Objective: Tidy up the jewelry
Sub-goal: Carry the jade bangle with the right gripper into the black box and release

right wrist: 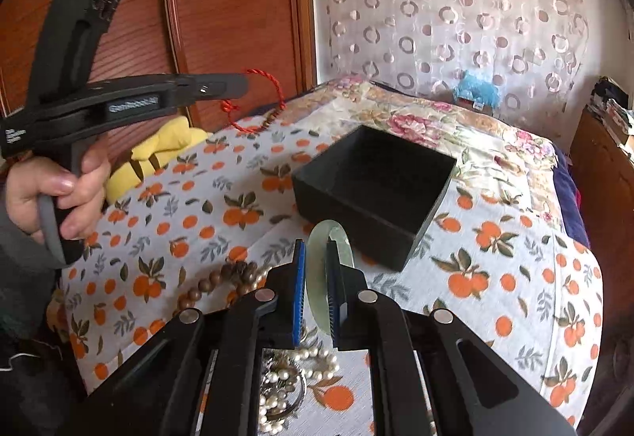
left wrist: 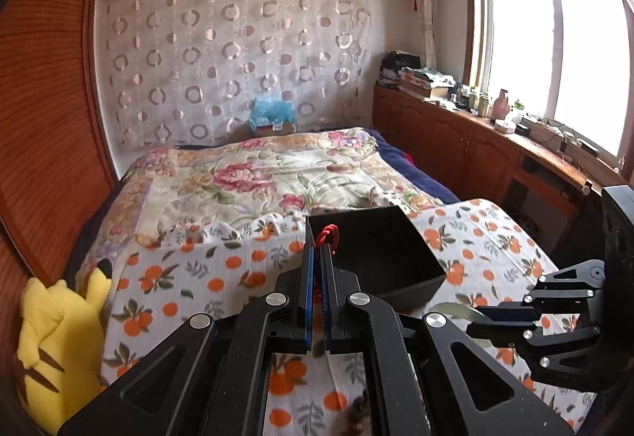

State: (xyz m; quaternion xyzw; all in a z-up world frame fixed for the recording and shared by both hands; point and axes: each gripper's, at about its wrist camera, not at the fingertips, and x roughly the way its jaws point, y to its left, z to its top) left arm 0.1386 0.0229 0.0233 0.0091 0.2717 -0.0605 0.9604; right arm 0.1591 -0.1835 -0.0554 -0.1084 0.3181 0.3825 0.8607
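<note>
While both grippers hang above the orange-print cloth [right wrist: 495, 269], each one grips a piece of jewelry. At far left of the right wrist view, a hand [right wrist: 43, 194] squeezes the trigger of the left gripper [right wrist: 243, 85]. Its jaws are closed on a red cord bracelet [right wrist: 273, 87], which dangles off the tip with a row of brown beads at its lower end. A yellow plush toy [left wrist: 59, 341] lies at the left edge of the cloth. In the left wrist view the same red cord shows pinched between the blue pads [left wrist: 307, 285], with its knot poking out in front of the black box [right wrist: 376, 190]. Near the bottom of the right wrist view, a wooden bead string [right wrist: 222, 279] and a pearl necklace [right wrist: 285, 380] lie in a heap on the cloth, partly hidden under the gripper frame. The right gripper [right wrist: 317, 277] is clamped on a pale green jade bangle [right wrist: 327, 238], held upright on edge just near of the box. The box stands open and looks empty, right of centre on the cloth. A floral quilt [left wrist: 253, 174] covers the bed beyond.
</note>
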